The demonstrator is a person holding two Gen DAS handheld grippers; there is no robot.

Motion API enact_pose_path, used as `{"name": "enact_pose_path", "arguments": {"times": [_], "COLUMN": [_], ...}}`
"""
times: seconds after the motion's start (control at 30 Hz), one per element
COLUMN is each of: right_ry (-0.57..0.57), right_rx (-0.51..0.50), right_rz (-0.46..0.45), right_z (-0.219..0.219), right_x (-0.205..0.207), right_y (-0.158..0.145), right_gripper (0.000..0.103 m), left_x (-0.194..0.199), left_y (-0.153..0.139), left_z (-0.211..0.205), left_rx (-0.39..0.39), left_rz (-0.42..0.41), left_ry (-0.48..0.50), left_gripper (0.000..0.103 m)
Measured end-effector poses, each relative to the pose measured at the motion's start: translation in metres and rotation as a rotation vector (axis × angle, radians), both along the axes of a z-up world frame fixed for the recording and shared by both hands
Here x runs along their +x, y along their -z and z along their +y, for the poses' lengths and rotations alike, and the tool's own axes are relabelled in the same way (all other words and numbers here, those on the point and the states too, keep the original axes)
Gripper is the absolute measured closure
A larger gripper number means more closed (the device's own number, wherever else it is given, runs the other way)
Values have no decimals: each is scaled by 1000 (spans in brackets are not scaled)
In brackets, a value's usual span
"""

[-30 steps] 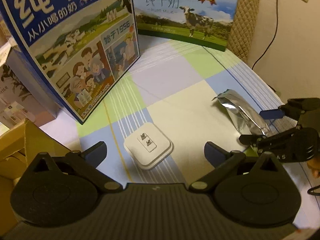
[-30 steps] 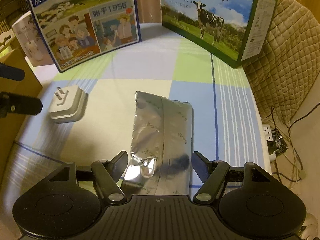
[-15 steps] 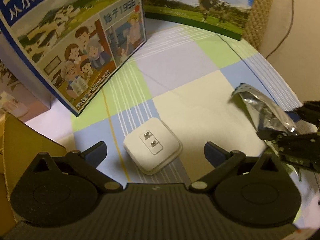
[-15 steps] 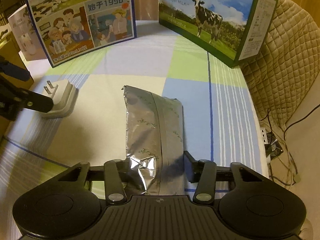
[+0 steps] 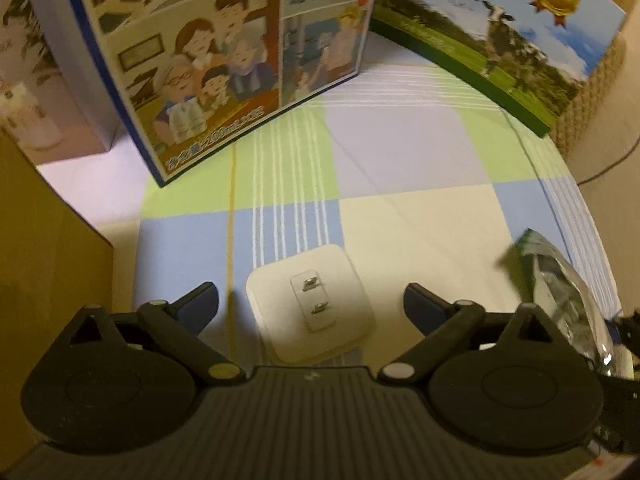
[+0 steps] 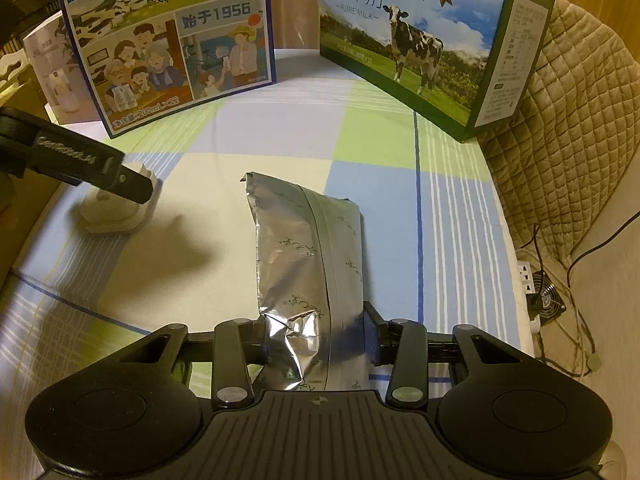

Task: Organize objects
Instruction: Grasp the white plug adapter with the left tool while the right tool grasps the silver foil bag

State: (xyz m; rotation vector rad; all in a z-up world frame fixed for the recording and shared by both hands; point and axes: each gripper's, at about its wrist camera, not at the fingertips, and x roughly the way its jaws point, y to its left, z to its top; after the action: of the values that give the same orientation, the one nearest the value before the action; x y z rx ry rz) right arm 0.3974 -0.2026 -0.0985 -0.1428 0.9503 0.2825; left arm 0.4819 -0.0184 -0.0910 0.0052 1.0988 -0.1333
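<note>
A white plug adapter [image 5: 310, 314] lies prongs-up on the checked cloth, between the open fingers of my left gripper [image 5: 311, 300], which sits low around it. It also shows in the right wrist view [image 6: 116, 212], partly behind a left finger [image 6: 124, 178]. My right gripper [image 6: 314, 338] is shut on the near end of a silver foil pouch [image 6: 308, 256], which stretches away from it. The pouch shows at the right edge of the left wrist view [image 5: 560, 292].
A blue milk carton box [image 6: 168, 40] and a green cow-print milk box [image 6: 424, 40] stand at the back. A brown cardboard box [image 5: 40, 264] is at the left. A quilted cushion [image 6: 568, 128] and floor cables [image 6: 560, 304] lie off the right edge.
My right gripper closed on the foil pouch and holds it. My left gripper moved forward and down, so the adapter now lies between its fingers.
</note>
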Motion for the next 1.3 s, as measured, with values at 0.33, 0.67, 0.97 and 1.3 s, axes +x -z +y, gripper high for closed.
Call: {"name": "enact_pose_path", "arguments": {"times": [0.33,0.67,0.97,1.3], "right_ry": [-6,-30,-85,-116], "right_rx": [-7,-7,-40,-57], "right_rz": [-5,10,31,49], "right_z": [1,2,8,6], "right_x": [-6,-26,-52,-46], "right_y": [1,-6,-9,-8], "right_gripper": [65,68,64,47], "left_x": [-4,-43,-85,-75], "left_y": [4,-2,-1,5], "left_z": [1,-7,-15,-18], "left_rx": [-10,-15,-23,1], "left_rz": [5,13,-25,-39], "left_ry": [-12,81,126,73], "left_gripper": [38,43,32,30]}}
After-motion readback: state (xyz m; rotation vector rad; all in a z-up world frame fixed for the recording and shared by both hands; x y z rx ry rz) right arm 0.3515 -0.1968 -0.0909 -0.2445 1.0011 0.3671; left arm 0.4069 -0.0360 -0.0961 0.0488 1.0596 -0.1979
